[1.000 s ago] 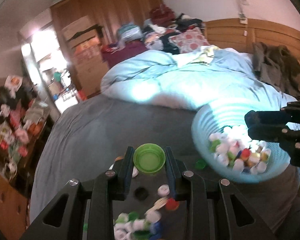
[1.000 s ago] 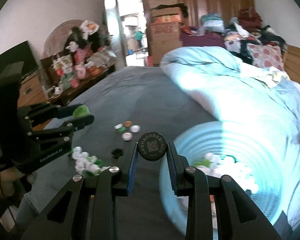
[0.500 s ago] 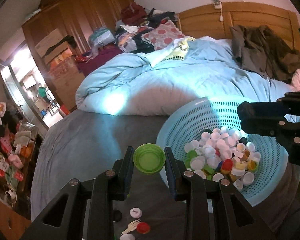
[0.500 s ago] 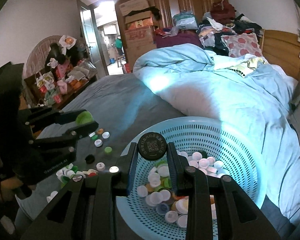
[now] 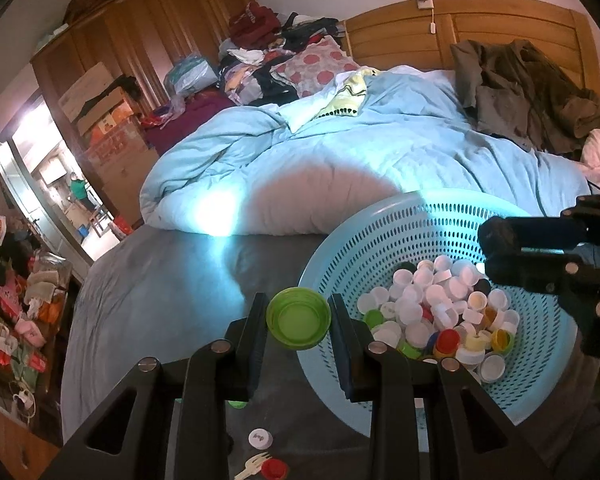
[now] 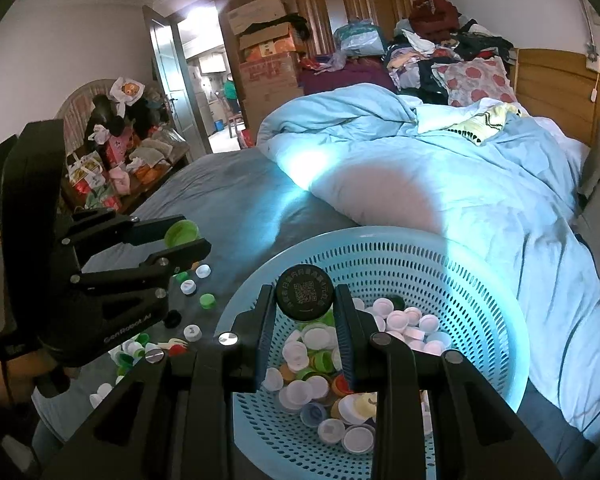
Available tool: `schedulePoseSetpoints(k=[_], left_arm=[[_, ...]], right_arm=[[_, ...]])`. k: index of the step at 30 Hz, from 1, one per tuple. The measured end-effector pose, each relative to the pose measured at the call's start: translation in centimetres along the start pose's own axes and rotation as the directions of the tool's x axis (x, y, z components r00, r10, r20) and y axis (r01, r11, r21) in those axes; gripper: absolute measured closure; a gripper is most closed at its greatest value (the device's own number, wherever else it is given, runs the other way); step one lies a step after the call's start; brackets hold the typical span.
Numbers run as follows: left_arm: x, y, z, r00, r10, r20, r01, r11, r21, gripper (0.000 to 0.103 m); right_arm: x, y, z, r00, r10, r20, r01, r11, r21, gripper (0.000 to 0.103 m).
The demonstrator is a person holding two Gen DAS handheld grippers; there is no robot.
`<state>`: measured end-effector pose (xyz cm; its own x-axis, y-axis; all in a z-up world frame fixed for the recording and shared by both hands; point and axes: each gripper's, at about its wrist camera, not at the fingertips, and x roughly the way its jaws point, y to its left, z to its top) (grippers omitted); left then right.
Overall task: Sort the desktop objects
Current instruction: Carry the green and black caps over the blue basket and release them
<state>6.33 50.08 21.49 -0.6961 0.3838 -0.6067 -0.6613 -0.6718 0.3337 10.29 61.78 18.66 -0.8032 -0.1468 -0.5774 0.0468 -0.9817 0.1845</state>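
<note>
Over the basket: the black cap (image 6: 305, 295) was held between the fingers of the right gripper (image 6: 305, 300), above the blue basket (image 6: 480, 292) of mixed caps.
Left side: the green cap (image 5: 299, 317) was clamped in the left gripper (image 5: 299, 320), judged just outside the basket rim (image 5: 320, 256).
Loose caps: several were left on the bed (image 6: 228, 200), such as a white one (image 5: 260, 438).
Risk: if released from there, the green cap could be dropped short of the rim or bounced off it.
</note>
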Motion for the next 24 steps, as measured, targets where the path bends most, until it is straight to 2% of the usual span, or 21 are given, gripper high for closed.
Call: schedulePoseSetpoints(k=[24], left_arm=[[2.7, -1.2, -0.1, 0.998, -0.039, -0.048, 0.039, 0.999, 0.012, 0.071]], right_arm=[[1.1, -1.3, -1.3, 0.999, 0.006, -0.034, -0.005, 1.0, 0.029, 0.078]])
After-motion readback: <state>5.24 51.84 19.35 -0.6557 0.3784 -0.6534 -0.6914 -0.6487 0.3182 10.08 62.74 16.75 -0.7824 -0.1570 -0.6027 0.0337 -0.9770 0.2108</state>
